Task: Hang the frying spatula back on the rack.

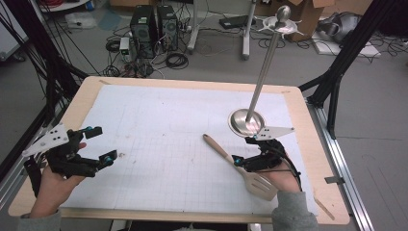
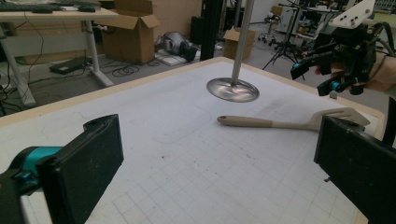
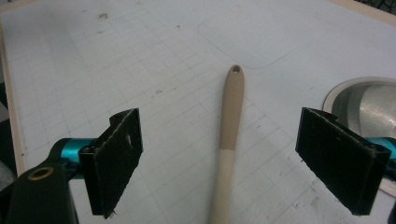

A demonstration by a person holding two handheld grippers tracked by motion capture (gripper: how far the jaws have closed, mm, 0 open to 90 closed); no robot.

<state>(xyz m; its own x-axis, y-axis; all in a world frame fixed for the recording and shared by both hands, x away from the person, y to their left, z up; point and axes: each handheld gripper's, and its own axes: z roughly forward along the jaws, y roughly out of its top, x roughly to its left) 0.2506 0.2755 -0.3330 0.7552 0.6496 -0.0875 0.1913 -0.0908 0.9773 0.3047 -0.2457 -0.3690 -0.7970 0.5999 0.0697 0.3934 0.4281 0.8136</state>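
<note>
A wooden spatula [image 1: 217, 147] with a slotted head lies on the white grid mat [image 1: 159, 125], its handle pointing to the far left. My right gripper [image 1: 243, 150] hovers open over its neck. In the right gripper view the handle [image 3: 231, 116] runs up between the two spread jaws of that gripper [image 3: 224, 140], and neither jaw touches it. My left gripper [image 1: 102, 143] is held open near the table's left edge, with nothing between its jaws. From the left gripper [image 2: 219, 158] the spatula [image 2: 280, 123] and the right gripper [image 2: 322, 70] show across the mat.
A metal stand with a round base [image 1: 246, 121] and a tall pole [image 1: 264, 62] rises just behind the right gripper; the base [image 3: 369, 107] sits close to the right jaw. A wooden table border [image 1: 192, 83] frames the mat. Computers and cables lie on the floor beyond.
</note>
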